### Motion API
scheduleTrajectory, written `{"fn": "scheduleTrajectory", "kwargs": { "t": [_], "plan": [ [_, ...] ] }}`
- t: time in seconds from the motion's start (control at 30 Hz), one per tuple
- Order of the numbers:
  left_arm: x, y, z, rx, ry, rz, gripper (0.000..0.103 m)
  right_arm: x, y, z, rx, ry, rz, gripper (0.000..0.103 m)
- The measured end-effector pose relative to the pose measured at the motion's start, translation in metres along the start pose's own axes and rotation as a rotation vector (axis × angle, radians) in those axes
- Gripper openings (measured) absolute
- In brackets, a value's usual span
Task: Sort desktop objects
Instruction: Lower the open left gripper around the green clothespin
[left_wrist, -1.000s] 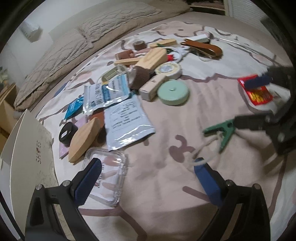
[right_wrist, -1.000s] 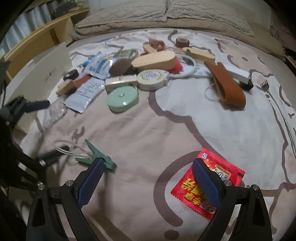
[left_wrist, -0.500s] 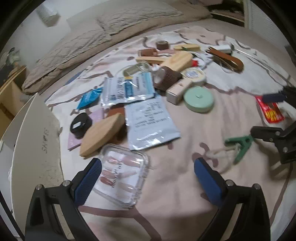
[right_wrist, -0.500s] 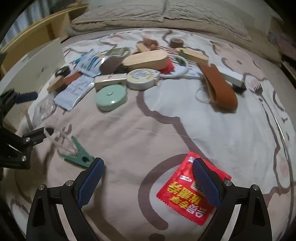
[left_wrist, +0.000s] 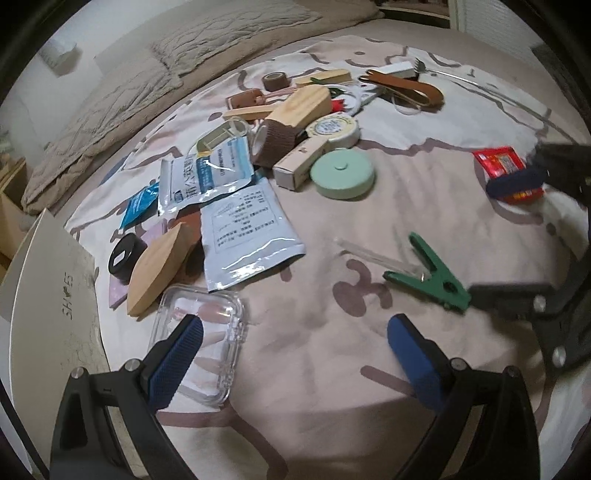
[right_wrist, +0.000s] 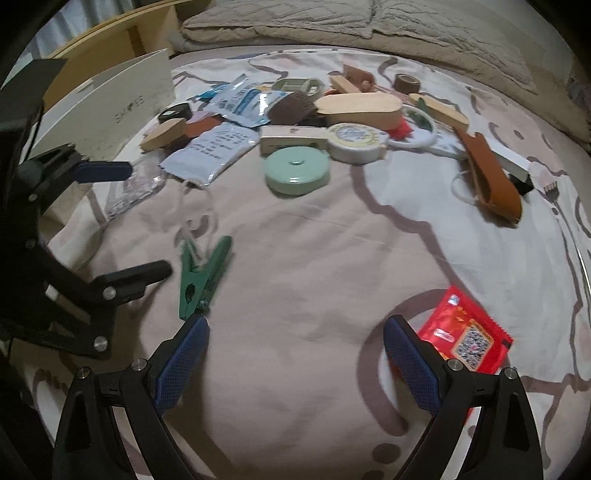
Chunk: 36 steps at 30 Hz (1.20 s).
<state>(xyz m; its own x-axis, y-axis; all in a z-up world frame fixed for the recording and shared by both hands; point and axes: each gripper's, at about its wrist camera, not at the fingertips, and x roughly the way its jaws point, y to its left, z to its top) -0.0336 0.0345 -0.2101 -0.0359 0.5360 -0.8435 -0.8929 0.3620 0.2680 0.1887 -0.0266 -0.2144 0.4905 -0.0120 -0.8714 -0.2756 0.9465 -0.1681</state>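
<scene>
Both grippers hang spread and empty over the bedspread: the right gripper nearest, the left gripper facing it. The green clip lies between them, just past the right one's left finger; a red packet touches its right finger. Farther off sits the clutter with a mint tin.

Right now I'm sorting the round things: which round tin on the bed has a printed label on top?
The white tin. Its lid carries a round printed label; the mint-green tin just in front of it has a plain lid.
</scene>
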Motion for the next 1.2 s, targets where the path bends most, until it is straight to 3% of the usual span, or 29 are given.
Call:
{"fn": "scheduleTrajectory", "kwargs": {
  "t": [0.13, 0.3, 0.5, 0.7, 1.2],
  "plan": [
    [-0.006, 0.004, 0.001, -0.026, -0.018, -0.069, 0.101, -0.006, -0.005, 0.002, 0.006, -0.005, 0.002, 0.096],
    [-0.009, -0.002, 0.003, -0.041, -0.034, -0.107, 0.100, -0.023, -0.033, -0.002, 0.112, -0.029, 0.024, 0.096],
    [-0.007, -0.022, 0.004, -0.015, -0.022, -0.185, 0.100, -0.041, -0.060, -0.012, 0.168, -0.032, 0.002, 0.096],
    [-0.004, -0.037, 0.002, 0.059, -0.013, -0.164, 0.100, -0.048, -0.082, -0.023, 0.184, 0.002, -0.050, 0.096],
    [0.014, -0.033, 0.021, -0.004, -0.006, -0.173, 0.100, -0.045, -0.093, -0.029, 0.176, 0.079, -0.060, 0.096]
  ]
}}
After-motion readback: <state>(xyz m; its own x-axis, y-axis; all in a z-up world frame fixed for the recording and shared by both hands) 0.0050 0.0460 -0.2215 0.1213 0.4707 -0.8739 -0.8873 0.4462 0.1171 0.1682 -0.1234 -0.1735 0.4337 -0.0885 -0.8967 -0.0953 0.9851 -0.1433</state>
